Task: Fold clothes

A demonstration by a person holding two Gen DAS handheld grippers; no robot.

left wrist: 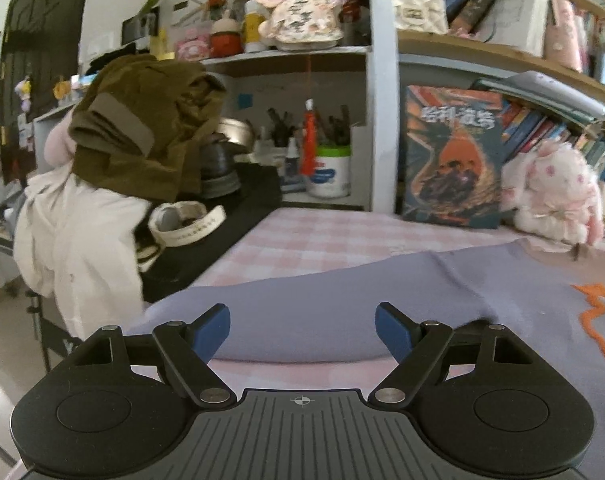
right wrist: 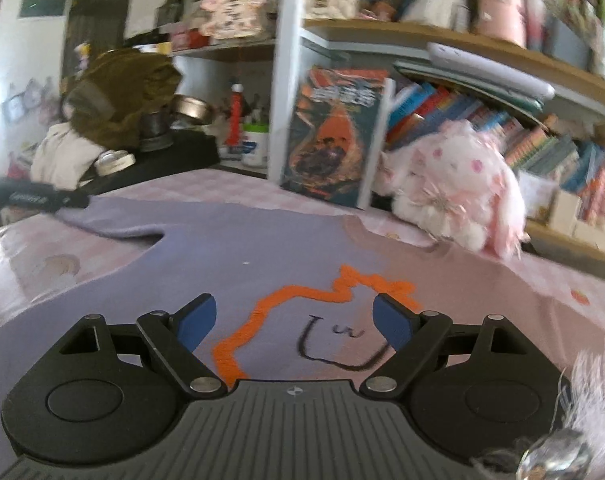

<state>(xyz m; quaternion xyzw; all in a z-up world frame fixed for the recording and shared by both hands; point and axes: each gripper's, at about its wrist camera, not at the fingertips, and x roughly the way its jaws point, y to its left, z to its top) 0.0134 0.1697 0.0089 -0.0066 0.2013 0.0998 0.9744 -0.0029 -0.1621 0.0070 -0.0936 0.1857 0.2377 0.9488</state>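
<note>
Both grippers spread wide, nothing pinched: left gripper (left wrist: 302,330) over the sleeve of the lavender sweatshirt (right wrist: 238,256) lying flat on the pink checked cloth (left wrist: 302,236), right gripper (right wrist: 293,320) over its orange print (right wrist: 286,300), w/ bare cloth near edges.

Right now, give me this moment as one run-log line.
stage: pre-fold | lavender sweatshirt: flat on table | left gripper: open over sleeve | right gripper: open over orange print
</note>
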